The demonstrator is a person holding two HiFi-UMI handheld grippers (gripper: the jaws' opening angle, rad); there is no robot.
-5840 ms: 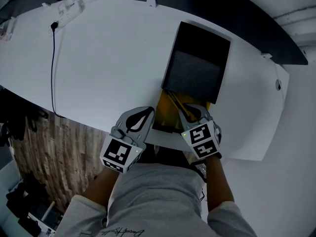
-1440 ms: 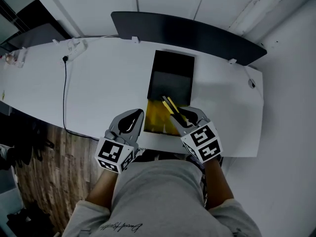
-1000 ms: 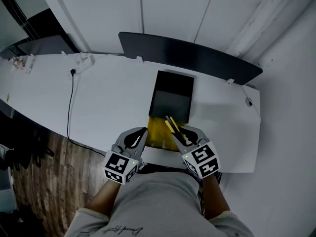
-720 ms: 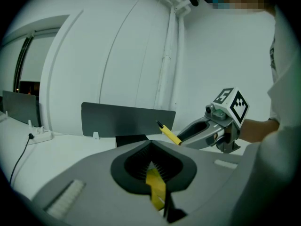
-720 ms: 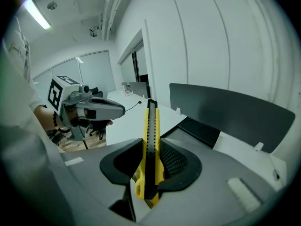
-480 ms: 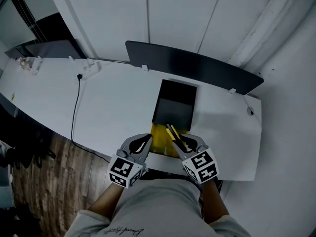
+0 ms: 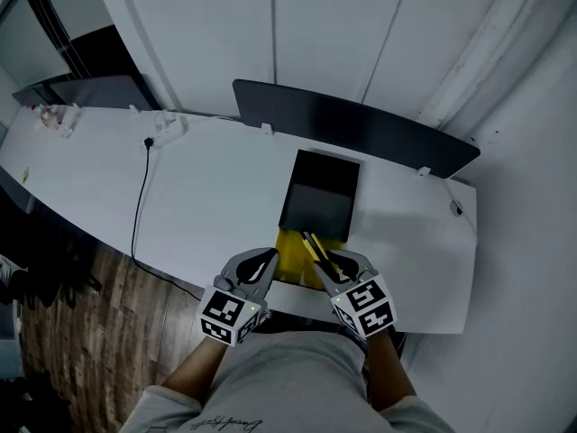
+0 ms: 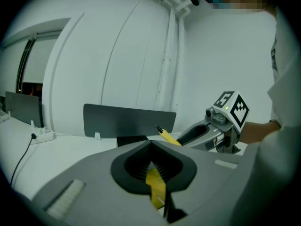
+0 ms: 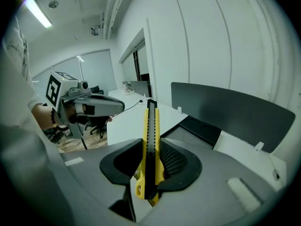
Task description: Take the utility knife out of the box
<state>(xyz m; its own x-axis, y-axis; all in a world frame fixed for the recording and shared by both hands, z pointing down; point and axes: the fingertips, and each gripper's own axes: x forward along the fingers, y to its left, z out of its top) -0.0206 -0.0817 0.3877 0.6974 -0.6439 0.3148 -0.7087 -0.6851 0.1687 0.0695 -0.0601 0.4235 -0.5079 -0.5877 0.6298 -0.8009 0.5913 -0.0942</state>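
A yellow and black utility knife [image 9: 151, 121] stands up between the jaws of my right gripper [image 9: 151, 147], which is shut on its handle. In the head view the knife [image 7: 313, 243] slants up out of the right gripper [image 7: 335, 262] above a yellow box [image 7: 290, 247] at the table's near edge. A black box part [image 7: 320, 197] lies just beyond the yellow one. My left gripper [image 7: 262, 262] meets the yellow box's left edge. In the left gripper view a yellow strip [image 8: 155, 185] sits pinched between the shut jaws of the left gripper [image 8: 151, 146].
A dark divider panel [image 7: 361, 124] runs along the back of the white table [image 7: 207, 197]. A power strip [image 7: 167, 124] with a black cable [image 7: 140, 192] lies at the far left. Wooden floor [image 7: 81, 332] shows below the table's left edge.
The head view has tilted up, so more wall shows and the table looks smaller. Both grippers keep their place and their hold.
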